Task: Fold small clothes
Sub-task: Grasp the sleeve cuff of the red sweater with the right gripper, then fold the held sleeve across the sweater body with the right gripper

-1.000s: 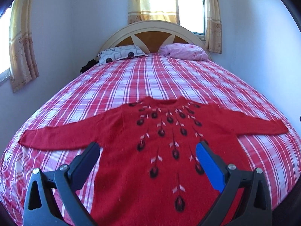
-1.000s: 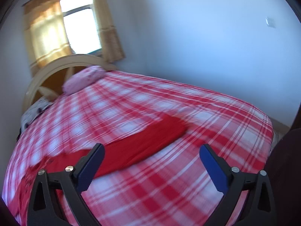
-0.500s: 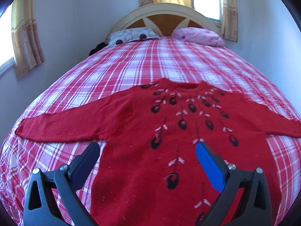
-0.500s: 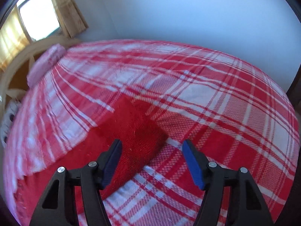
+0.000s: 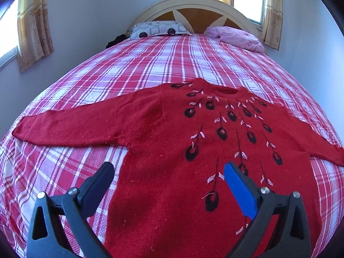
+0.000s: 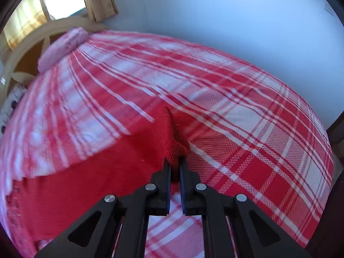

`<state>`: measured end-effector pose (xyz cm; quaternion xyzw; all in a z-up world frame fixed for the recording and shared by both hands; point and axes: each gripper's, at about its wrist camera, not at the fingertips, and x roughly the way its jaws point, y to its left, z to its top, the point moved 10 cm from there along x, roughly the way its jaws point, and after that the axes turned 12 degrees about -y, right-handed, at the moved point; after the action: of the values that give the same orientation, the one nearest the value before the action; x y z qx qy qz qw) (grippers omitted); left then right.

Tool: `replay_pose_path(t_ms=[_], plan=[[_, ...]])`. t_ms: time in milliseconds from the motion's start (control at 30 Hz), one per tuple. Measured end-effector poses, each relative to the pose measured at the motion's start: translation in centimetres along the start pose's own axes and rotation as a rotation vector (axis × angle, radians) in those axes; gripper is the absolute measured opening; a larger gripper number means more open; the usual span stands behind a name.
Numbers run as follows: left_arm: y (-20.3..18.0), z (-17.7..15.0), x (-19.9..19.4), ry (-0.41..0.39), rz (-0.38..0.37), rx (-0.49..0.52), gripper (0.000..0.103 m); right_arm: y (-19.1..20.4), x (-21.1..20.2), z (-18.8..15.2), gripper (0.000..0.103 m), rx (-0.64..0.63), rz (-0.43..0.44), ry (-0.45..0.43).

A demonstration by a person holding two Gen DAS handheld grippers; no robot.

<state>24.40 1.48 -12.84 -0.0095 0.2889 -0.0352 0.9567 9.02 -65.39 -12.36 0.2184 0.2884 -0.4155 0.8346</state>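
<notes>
A small red sweater (image 5: 172,150) with black and white flower stitching lies flat, front up, on the plaid bed, both sleeves spread out. My left gripper (image 5: 168,172) is open and empty, low over the sweater's left side near the hem. Its left sleeve (image 5: 75,124) stretches toward the bed's left edge. In the right wrist view my right gripper (image 6: 175,163) is shut on the cuff end of the right sleeve (image 6: 174,133), which bunches up at the fingertips. The rest of that sleeve (image 6: 96,182) runs back to the left.
The bed (image 5: 150,64) has a red and white plaid cover. Two pillows, patterned (image 5: 159,29) and pink (image 5: 236,38), lie by the headboard (image 5: 200,6). A wall (image 6: 236,21) runs close along the bed's right side. Curtained windows are behind.
My right gripper came down onto the sleeve end and closed on the cuff. My left gripper moved lower and leftward over the sweater and stayed open.
</notes>
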Motion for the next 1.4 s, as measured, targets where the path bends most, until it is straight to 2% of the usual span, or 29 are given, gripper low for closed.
replay_pose_path(t_ms=[167, 300, 400, 467, 567, 633, 733, 867, 1000, 1100, 1267, 1367, 1400], plan=[[1.4, 0.5, -0.6, -0.025, 0.000, -0.027, 0.103, 6.1, -5.1, 1.4, 0.006, -0.079, 0.111, -0.049], [3.0, 0.4, -0.8, -0.017, -0.011, -0.090, 0.103, 13.9, -10.6, 1.8, 0.006, -0.155, 0.260, -0.100], [4.2, 0.2, -1.0, -0.017, -0.005, -0.119, 0.103, 21.3, -14.9, 0.4, 0.006, -0.261, 0.380, -0.130], [5.1, 0.0, -1.1, -0.018, 0.011, -0.124, 0.103, 26.7, -17.6, -1.3, 0.006, -0.321, 0.471, -0.137], [6.9, -0.1, -1.5, -0.024, 0.038, -0.126, 0.103, 33.8, -20.5, -4.8, 0.006, -0.353, 0.605, -0.102], [8.2, -0.2, -1.9, -0.034, 0.061, -0.131, 0.103, 38.6, -22.0, -8.3, 0.006, -0.383, 0.694, -0.066], [10.3, -0.3, -2.1, -0.037, 0.088, -0.152, 0.103, 44.0, -23.3, -14.0, 0.006, -0.423, 0.783, -0.014], [12.3, -0.8, -2.0, -0.024, 0.113, -0.179, 0.103, 48.8, -23.2, -21.5, 0.006, -0.432, 0.859, 0.116], [13.7, -1.6, -1.7, -0.011, 0.131, -0.196, 0.103, 51.8, -23.1, -27.0, 0.006, -0.469, 0.884, 0.140], [14.3, -2.3, -1.4, 0.007, 0.135, -0.206, 0.103, 53.4, -22.8, -29.8, 0.006, -0.489, 0.890, 0.154], [14.7, -3.0, -0.9, 0.026, 0.133, -0.211, 0.103, 54.8, -21.5, -32.4, 0.007, -0.537, 0.871, 0.170], [14.8, -3.2, -0.7, 0.030, 0.133, -0.210, 0.103, 55.5, -20.6, -34.0, 0.011, -0.540, 0.884, 0.206], [14.9, -3.3, -0.7, 0.033, 0.132, -0.212, 0.103, 55.6, -20.2, -34.7, 0.015, -0.542, 0.884, 0.233]])
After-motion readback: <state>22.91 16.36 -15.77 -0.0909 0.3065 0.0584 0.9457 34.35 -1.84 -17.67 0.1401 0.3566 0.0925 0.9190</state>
